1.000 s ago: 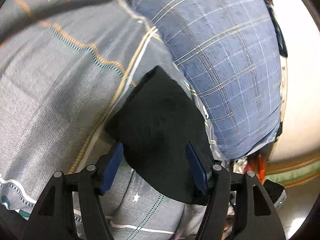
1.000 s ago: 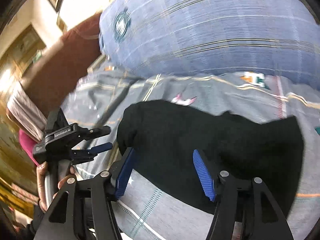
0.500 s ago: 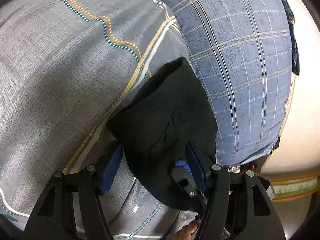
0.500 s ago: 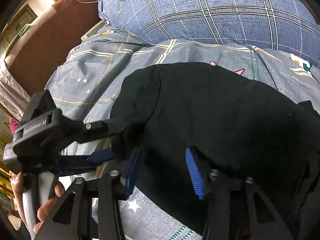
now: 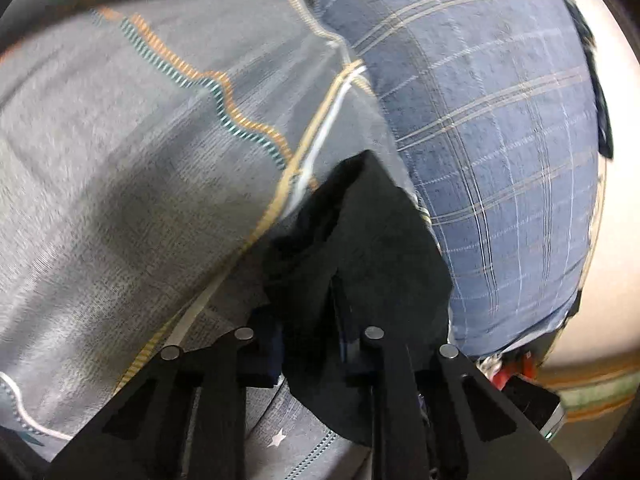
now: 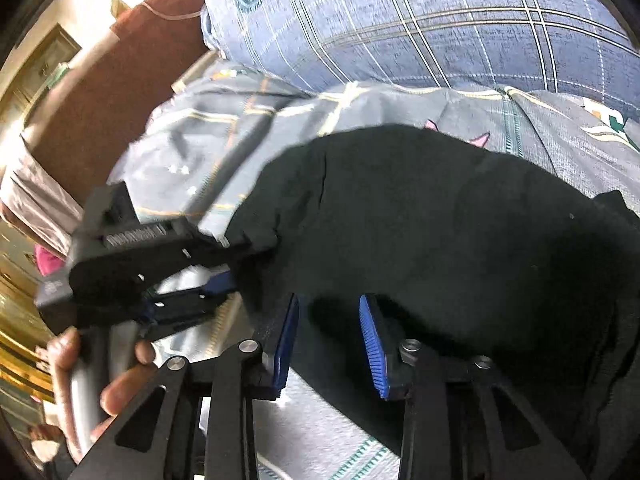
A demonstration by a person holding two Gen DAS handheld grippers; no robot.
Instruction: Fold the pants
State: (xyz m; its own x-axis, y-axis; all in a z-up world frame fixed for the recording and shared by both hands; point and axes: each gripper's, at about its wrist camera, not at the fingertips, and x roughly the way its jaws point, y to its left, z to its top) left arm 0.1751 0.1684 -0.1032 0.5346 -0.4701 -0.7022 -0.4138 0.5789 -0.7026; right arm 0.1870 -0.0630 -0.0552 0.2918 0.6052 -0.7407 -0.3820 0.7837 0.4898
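The black pants (image 6: 440,232) lie on a grey patterned bedsheet (image 6: 192,168). In the left wrist view my left gripper (image 5: 308,328) is shut on a bunched edge of the pants (image 5: 360,240), which rise in a peak between the fingers. In the right wrist view the left gripper (image 6: 224,264) clamps the pants' left edge. My right gripper (image 6: 328,336) is partly closed with a gap between its blue pads (image 6: 370,340), straddling the near edge of the pants without pinching it.
A large blue plaid pillow (image 5: 500,140) lies just behind the pants and also shows in the right wrist view (image 6: 440,20). A brown headboard (image 6: 120,92) stands at the left. The grey bedsheet (image 5: 120,180) spreads leftwards.
My left gripper has closed on the pants' edge, and the cloth has bunched up. My right gripper has narrowed and moved closer to the pants' near edge.
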